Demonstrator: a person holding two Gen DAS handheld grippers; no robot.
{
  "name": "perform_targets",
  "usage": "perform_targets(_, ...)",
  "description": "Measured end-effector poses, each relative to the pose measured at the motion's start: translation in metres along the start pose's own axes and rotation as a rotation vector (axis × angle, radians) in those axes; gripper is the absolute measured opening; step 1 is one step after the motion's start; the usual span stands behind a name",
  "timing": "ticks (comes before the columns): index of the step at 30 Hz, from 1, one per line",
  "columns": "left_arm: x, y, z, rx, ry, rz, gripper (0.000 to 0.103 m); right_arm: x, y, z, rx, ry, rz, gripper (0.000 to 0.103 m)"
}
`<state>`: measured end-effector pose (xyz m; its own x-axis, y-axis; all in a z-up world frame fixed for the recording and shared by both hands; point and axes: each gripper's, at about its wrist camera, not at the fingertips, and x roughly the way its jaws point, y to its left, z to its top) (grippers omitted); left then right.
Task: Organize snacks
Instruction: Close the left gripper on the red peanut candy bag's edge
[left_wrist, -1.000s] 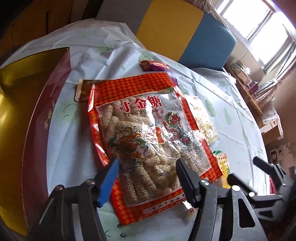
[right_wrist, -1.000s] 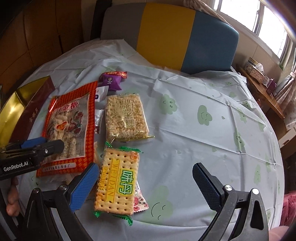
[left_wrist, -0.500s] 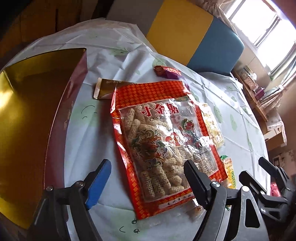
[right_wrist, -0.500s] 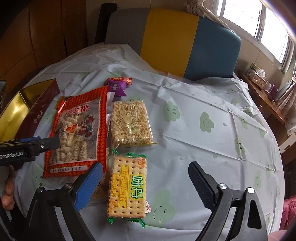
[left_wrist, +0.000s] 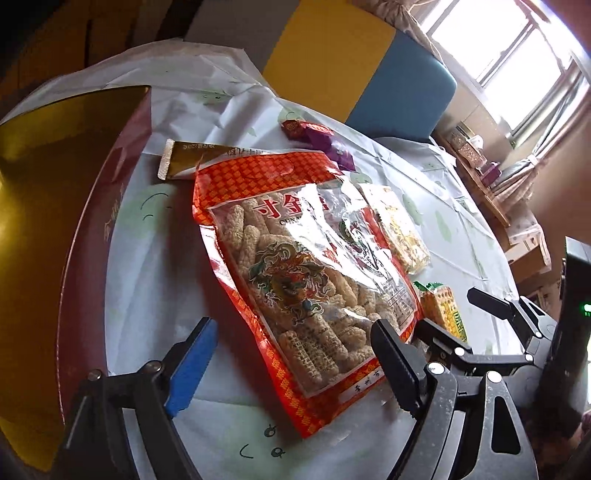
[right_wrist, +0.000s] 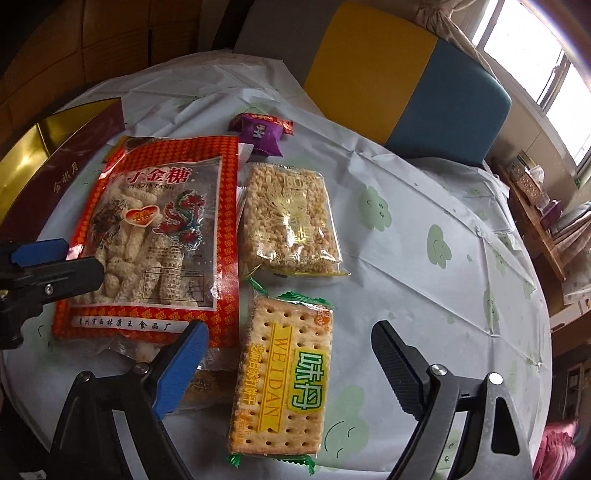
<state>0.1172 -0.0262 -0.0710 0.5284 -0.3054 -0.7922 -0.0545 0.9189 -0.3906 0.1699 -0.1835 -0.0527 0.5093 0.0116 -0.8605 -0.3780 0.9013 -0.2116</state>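
Both pairs of jaws stood wide apart with nothing between them. On the left gripper (left_wrist: 291, 354), the blue-padded finger hung over bare tablecloth (left_wrist: 155, 258) between the box and the big red bag, while the black finger sat over the bag's near right corner. The right gripper (right_wrist: 288, 363) was spread above the cracker packet (right_wrist: 282, 376), its blue finger near the packet's left edge and its black finger well off to the right over the cloth.

A gold-lined box with dark red sides (left_wrist: 92, 229) stood open at the far left of the table, close beside the red bag of puffed sticks (left_wrist: 299, 277). A flat gold sachet (left_wrist: 192, 157) poked out from under the bag's far end. Beyond that lay a purple candy wrapper (right_wrist: 264, 134) with a small red packet (left_wrist: 293, 129) touching it. To the right of the red bag, just beside it, lay the clear packet of puffed-rice cake (right_wrist: 290, 221), and nearer the camera the cracker packet, green-trimmed with a yellow band, lay lengthwise. More clear-wrapped snacks showed partly hidden under the red bag's near edge; what they were could not be made out.

From the right wrist view, the left gripper reached in from the left edge over the red bag's near left part. A chair (right_wrist: 406, 70) in grey, yellow and blue stood behind the table.
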Motion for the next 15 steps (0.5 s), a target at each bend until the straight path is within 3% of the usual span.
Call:
perform_targets(4,0.002,-0.004,0.002,0.006,0.001,-0.013,0.087,0.007,-0.009,-0.002,0.049,0.028,0.032,0.09)
perform_targets(6,-0.009,0.006,0.0,-0.049,-0.017,-0.045,0.077,0.009,-0.01,-0.002,0.045,0.031,0.03,0.091)
perform_targets(7,-0.013,0.01,-0.002,-0.069,-0.019,-0.057,0.076,0.01,-0.01,-0.003,0.049,0.034,0.031,0.091)
perform_targets(9,-0.01,0.007,-0.008,-0.038,0.03,-0.036,0.077,0.013,-0.014,-0.003,0.068,0.046,0.044,0.092)
perform_targets(15,0.002,-0.016,-0.009,0.049,0.004,-0.004,0.085,0.02,-0.021,-0.001,0.091,0.066,0.053,0.097)
